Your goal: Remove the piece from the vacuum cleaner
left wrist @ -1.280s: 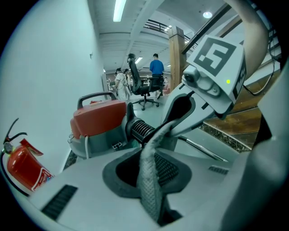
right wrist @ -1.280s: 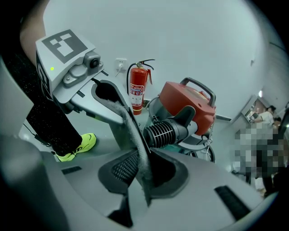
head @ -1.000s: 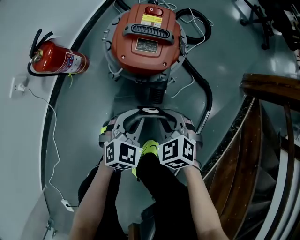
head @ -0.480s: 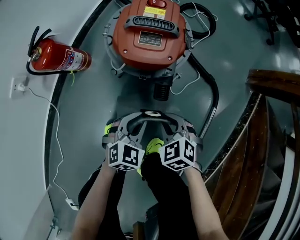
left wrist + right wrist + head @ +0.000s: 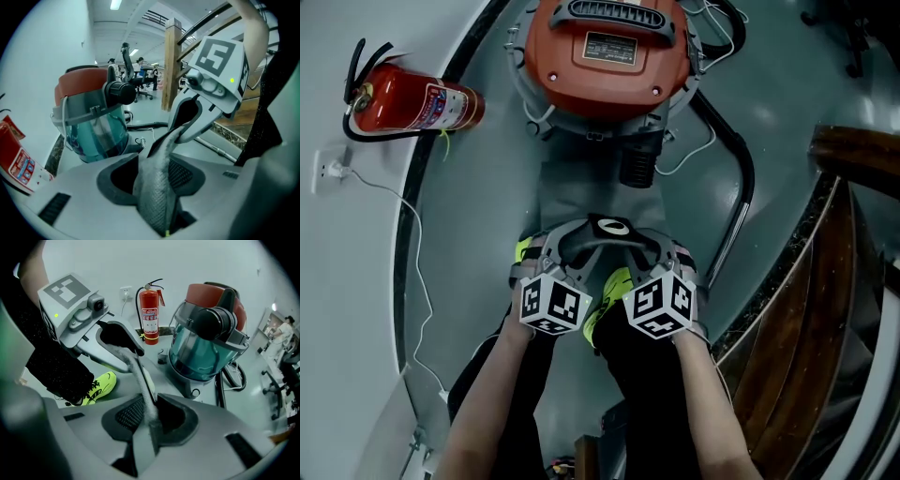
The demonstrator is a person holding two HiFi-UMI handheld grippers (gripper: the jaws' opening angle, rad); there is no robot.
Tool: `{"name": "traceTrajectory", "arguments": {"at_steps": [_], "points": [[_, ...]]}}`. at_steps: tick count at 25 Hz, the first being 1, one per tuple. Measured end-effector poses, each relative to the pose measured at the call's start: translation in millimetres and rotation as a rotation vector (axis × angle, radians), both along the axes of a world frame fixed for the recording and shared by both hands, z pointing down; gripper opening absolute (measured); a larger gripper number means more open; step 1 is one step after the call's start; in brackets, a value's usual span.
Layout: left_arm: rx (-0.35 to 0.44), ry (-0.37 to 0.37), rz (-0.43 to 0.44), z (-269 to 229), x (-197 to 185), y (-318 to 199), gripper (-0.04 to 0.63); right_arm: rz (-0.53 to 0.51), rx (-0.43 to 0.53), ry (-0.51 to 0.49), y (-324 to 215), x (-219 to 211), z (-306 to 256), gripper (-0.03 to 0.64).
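The red-topped vacuum cleaner stands on the floor ahead, with a clear teal drum and a black inlet stub facing me. A curved grey piece hangs detached in front of it, spanning both grippers. My left gripper has its jaws opening; the piece's grey textured edge still stands between them with gaps at both sides. At the piece's other end my right gripper is shut on the thin grey edge. Each gripper shows in the other's view, the right gripper and the left gripper.
A red fire extinguisher lies at the left by the wall, with a white cable trailing from a socket. The black hose curls right of the vacuum. A wooden stair rail is on the right. My neon shoe is below the grippers.
The gap between the held piece and the vacuum cleaner has grown; the vacuum sits higher in the head view. Both grippers stayed side by side on the piece.
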State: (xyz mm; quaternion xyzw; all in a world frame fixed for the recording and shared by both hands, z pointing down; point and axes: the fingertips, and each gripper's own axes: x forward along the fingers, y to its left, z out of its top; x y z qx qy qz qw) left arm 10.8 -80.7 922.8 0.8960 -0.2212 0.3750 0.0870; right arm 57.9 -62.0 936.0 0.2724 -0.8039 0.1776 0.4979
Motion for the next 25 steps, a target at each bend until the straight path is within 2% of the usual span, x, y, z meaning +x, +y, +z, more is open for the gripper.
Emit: {"name": "traceTrajectory", "arguments": {"at_steps": [4, 6, 8, 12, 14, 18, 21, 23, 25], "points": [[-0.012, 0.009, -0.024, 3.6, -7.3, 0.8, 0.204, 0.008, -0.012, -0.022, -1.9, -5.2, 1.8, 0.096], [-0.022, 0.004, -0.026, 5.8, -9.7, 1.0, 0.219, 0.018, -0.032, -0.040, -1.9, -8.1, 3.4, 0.127], [-0.043, -0.005, -0.024, 9.8, -11.9, 2.5, 0.242, 0.023, -0.061, -0.051, -0.5, -9.7, 6.1, 0.186], [-0.114, -0.027, -0.035, 18.8, -22.1, 16.5, 0.291, 0.025, -0.126, -0.060, 7.3, -8.4, 9.8, 0.248], [-0.128, -0.026, -0.047, 18.1, -25.0, 19.8, 0.301, 0.032, -0.144, -0.062, 9.5, -5.9, 8.9, 0.254], [-0.116, 0.006, -0.071, 5.9, -19.9, 17.2, 0.301, 0.024, -0.128, -0.057, 9.7, -2.6, 0.4, 0.253], [-0.112, 0.053, -0.143, -5.6, -20.7, 11.2, 0.299, 0.038, -0.129, -0.074, 10.0, -4.9, -8.7, 0.252], [-0.097, 0.082, -0.214, -17.9, -26.9, 3.8, 0.298, 0.051, -0.114, -0.094, 8.2, -8.1, -19.3, 0.213], [-0.075, 0.109, -0.272, -35.8, -33.6, -3.7, 0.235, 0.072, -0.089, -0.117, 4.7, -10.2, -34.0, 0.146]]}}
